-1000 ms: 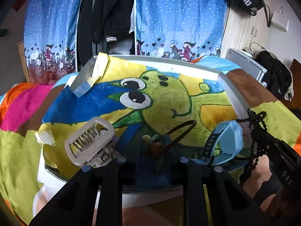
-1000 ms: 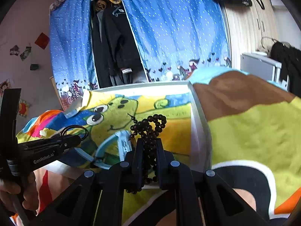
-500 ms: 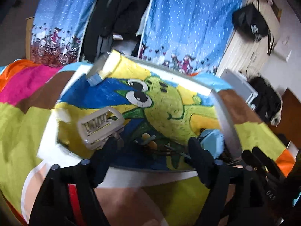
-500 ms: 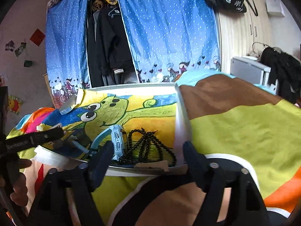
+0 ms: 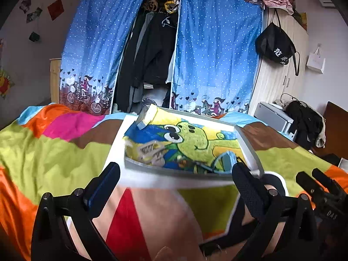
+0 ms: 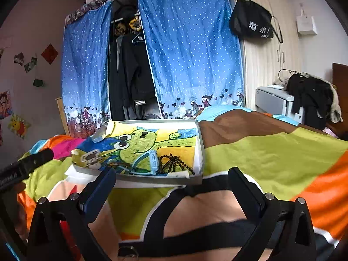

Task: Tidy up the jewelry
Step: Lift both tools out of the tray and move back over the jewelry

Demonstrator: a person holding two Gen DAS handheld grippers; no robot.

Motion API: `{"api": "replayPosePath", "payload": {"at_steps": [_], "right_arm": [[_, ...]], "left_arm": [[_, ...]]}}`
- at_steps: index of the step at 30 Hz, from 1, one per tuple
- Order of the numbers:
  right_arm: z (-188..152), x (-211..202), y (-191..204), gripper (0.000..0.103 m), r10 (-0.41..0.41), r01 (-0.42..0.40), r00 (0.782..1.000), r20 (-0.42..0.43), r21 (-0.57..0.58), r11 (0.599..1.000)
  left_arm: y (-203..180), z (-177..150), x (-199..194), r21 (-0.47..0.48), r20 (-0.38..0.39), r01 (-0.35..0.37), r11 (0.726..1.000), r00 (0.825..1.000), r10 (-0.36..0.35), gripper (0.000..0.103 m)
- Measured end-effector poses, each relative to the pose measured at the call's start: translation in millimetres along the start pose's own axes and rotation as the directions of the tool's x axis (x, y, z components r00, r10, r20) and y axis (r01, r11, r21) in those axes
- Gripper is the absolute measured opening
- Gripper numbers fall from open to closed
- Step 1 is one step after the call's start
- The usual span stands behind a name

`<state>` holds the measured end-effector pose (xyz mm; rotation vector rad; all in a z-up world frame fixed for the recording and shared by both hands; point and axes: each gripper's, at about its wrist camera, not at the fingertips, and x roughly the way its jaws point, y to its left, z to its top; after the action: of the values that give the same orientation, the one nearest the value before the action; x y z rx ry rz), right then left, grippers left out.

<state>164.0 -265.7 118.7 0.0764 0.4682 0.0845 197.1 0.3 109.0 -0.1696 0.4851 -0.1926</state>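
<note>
Both claws are gaping wide and holding nothing. Just ahead of the right claw [image 6: 171, 182], a shallow white tray [image 6: 199, 143] is sitting on the bright blanket [image 6: 271, 152]. Black beads [image 6: 174, 163] are lying in its near right corner, touching a pale blue watch [image 6: 153, 159]; a cream hair clip [image 6: 90, 157] is lying ahead-left. The left claw [image 5: 176, 178] is facing the tray's near edge.

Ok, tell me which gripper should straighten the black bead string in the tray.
Right, probably. The bead string lies at the tray's right end, almost straight ahead of the open right gripper. The open left gripper faces the hair clip end.
</note>
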Motion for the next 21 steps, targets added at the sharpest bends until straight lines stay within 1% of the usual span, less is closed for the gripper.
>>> {"api": "replayPosePath", "payload": {"at_steps": [4, 7, 10, 14, 21], "right_arm": [[-7.1, -32.2, 6.3, 0.103, 0.015, -0.015, 1.0, 0.019, 0.008, 1.0], [-12.4, -58.0, 11.6, 0.103, 0.02, -0.02, 0.999, 0.039, 0.002, 1.0], [-20.6, -84.2, 17.4, 0.103, 0.023, -0.022, 0.998, 0.057, -0.015, 1.0], [-36.8, -108.2, 23.8, 0.103, 0.03, -0.028, 0.998, 0.053, -0.036, 0.999], [-79.1, -132.8, 32.7, 0.103, 0.032, -0.032, 0.999, -0.009, -0.07, 0.997]], "left_arm": [[-1.9, -14.4, -39.8, -0.015, 0.027, -0.017, 1.0, 0.999, 0.017, 0.101], [-5.9, -25.5, -65.8, 0.008, 0.047, -0.039, 0.999, 0.998, 0.039, 0.101], [-5.2, -37.2, -85.5, 0.028, 0.051, -0.058, 0.998, 0.997, 0.057, 0.101], [-0.1, -60.7, -104.1, 0.046, 0.014, -0.074, 0.996, 0.997, 0.073, 0.101], [10.3, -108.9, -116.6, 0.13, -0.052, -0.095, 0.987, 0.993, 0.103, 0.101]]}}
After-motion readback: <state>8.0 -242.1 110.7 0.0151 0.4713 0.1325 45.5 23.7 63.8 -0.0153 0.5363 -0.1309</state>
